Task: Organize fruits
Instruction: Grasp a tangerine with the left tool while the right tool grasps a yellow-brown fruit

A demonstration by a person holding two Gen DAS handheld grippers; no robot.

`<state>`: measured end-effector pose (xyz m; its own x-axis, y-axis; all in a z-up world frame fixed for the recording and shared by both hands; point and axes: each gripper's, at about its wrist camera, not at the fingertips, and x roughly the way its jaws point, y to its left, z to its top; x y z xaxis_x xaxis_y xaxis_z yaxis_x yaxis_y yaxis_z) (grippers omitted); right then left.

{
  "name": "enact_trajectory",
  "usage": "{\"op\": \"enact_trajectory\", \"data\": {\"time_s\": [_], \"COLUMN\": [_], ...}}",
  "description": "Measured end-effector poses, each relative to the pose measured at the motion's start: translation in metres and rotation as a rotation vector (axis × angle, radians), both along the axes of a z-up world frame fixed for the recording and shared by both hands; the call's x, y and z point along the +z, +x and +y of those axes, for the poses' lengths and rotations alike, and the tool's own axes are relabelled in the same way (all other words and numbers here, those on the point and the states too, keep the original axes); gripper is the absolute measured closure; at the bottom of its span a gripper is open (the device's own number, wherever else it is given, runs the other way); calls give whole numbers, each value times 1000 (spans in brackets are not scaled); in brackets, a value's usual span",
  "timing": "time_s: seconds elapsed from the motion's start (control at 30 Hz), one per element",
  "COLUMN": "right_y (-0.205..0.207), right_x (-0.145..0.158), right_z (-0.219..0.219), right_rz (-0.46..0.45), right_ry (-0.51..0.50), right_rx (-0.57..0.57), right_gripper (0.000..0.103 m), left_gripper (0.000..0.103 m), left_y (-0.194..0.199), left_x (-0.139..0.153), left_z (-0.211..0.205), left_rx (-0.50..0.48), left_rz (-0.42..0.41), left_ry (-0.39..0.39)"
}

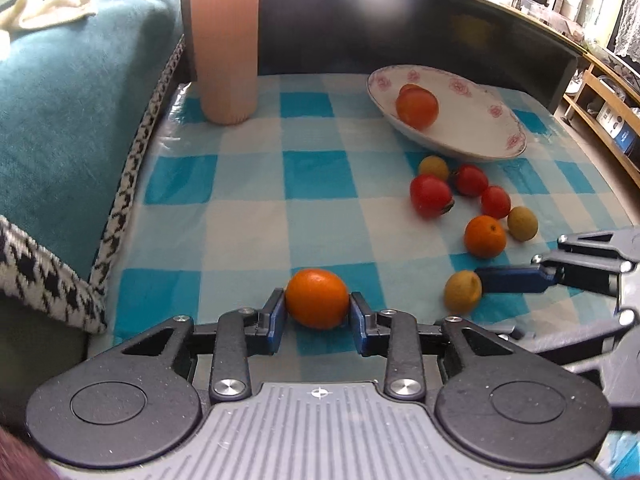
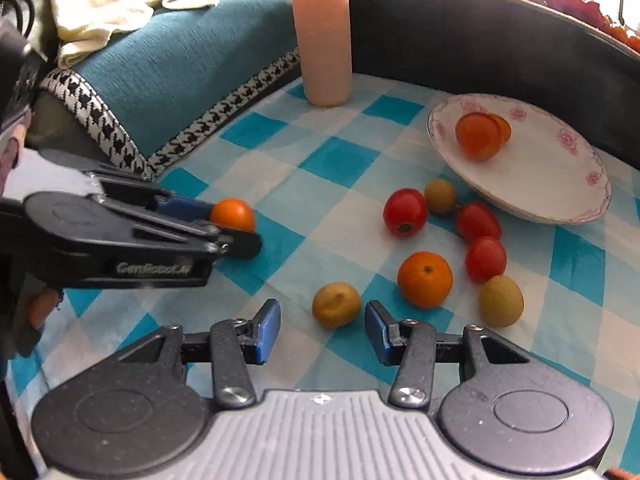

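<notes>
On the checked bench (image 1: 248, 184), one orange fruit (image 1: 417, 105) sits in the plate (image 1: 472, 136). My left gripper (image 1: 318, 312) clamps a small orange (image 1: 317, 298); my right gripper (image 2: 322, 330) is open around a yellow fruit (image 2: 337, 304). Six more fruits wait loose.

Tablecloth (image 1: 248, 208): woven cloth, matt, faintly creased. Plate (image 1: 472, 136): glazed ceramic, glossy. Tomatoes (image 2: 405, 212): smooth, shiny skin. Orange (image 1: 317, 298): finely pitted peel, slight sheen. Cylinder (image 2: 324, 32): ribbed, matt. Cushion (image 1: 76, 120): plush fabric, knitted trim. Left gripper (image 1: 318, 322): matt black plastic arms, bright metal screws, blue pads, ribbed grey body
</notes>
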<state>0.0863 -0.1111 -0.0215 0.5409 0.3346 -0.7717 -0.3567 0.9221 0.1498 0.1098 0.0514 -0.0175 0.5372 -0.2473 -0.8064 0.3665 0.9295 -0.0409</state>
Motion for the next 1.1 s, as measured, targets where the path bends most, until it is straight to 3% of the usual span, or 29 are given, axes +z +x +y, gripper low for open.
{"op": "enact_trajectory", "data": {"time_s": [0.17,0.33,0.53,0.6,0.7,1.1], "right_y": [1,1,2,2,1,-10], "right_x": [1,1,1,1,1,22], "right_z": [-2,-2,-2,-1,1,-22], "right_rz": [-7,-7,-5,-6,-5,-18], "right_ry": [-5,-11,-6,-13,-35,18], "right_rx": [-21,-18,-20,-17,-20,-61], "right_gripper": [64,64,63,63,68,71], "left_gripper": [60,37,31,36,62,62], "left_y": [-5,-10,-7,-7,-5,-7], "left_x": [-1,-5,-7,-7,-3,7], "left_z": [-3,-5,-2,-3,-6,-19], "left_rx": [-43,-65,-47,-50,-45,-46], "left_rz": [-32,-56,-59,-59,-39,-23], "left_ry": [34,65,62,65,61,43]}}
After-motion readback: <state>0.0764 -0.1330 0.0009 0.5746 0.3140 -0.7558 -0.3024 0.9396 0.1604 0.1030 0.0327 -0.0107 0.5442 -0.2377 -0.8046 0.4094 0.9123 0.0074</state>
